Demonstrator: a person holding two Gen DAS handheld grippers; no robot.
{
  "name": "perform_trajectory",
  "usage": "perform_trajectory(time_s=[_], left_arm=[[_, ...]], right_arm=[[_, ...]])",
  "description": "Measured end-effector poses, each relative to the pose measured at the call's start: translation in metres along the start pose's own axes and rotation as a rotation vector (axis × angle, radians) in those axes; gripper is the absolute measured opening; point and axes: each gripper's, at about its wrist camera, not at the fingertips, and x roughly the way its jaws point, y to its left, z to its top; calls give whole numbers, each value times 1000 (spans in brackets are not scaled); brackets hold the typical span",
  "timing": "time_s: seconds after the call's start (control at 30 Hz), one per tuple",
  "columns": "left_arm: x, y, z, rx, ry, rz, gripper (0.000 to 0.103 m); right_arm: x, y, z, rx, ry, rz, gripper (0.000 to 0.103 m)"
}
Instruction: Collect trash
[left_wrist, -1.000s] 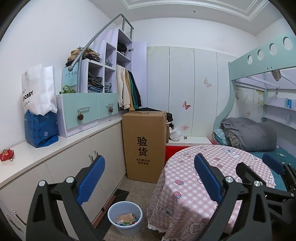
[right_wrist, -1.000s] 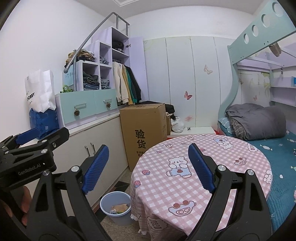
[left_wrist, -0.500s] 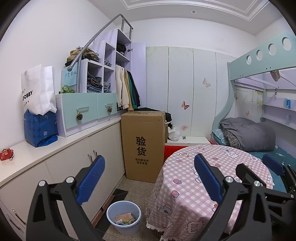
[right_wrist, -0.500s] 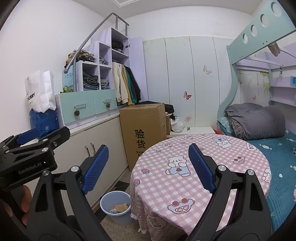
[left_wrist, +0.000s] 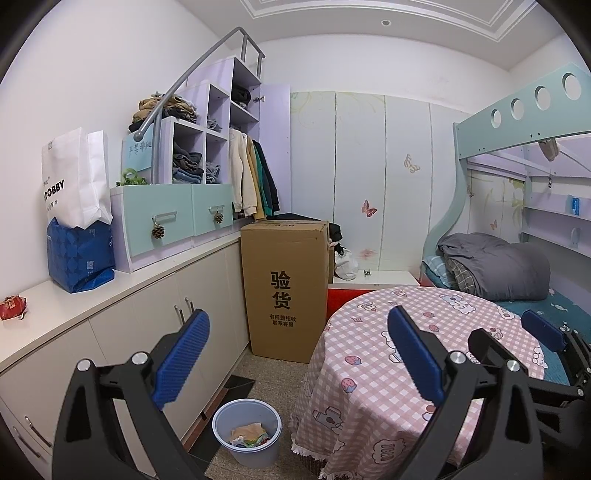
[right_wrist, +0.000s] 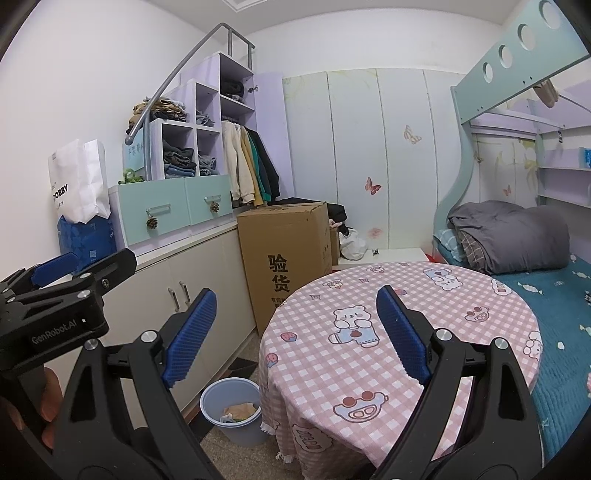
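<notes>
While both grippers hang over the near side of the room, the trash itself sits in the blue bin (left_wrist: 246, 432) on the floor: crumpled paper and wrappers (left_wrist: 249, 435) at the bottom. Bin stands between the white cabinet run (left_wrist: 207, 291) and the round table's pink checked cloth (left_wrist: 373, 373), just beside the cloth's fringe. One more candidate: a red wrapper (left_wrist: 12, 307) at the near end of the cabinet countertop, well apart from the bin.

Left gripper (left_wrist: 295, 354): jaws wide apart, nothing between the blue pads (left_wrist: 181, 363). Bin is below and between the jaws in that view, nearer the left finger, no contact.

Right gripper (right_wrist: 295, 334): jaws also spread wide, empty. Bin (right_wrist: 231, 410) shows below its left finger, apart from it. Left gripper body is visible at the left edge of the right wrist view.

Behind the bin: tall cardboard box (left_wrist: 284, 288) against the cabinet end. Bunk bed (left_wrist: 495, 266) with grey duvet beyond the table.
</notes>
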Motion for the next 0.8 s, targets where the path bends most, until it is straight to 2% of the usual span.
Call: perform_trajectory(time_s=[0.53,0.8], left_arm=[[0,-1,0,4,0,-6,95],[11,0,0,2,26,-6,95]], right_arm=[[2,-1,-1,-1,6,-4,88],[14,-16,-5,21,28,-17,89]])
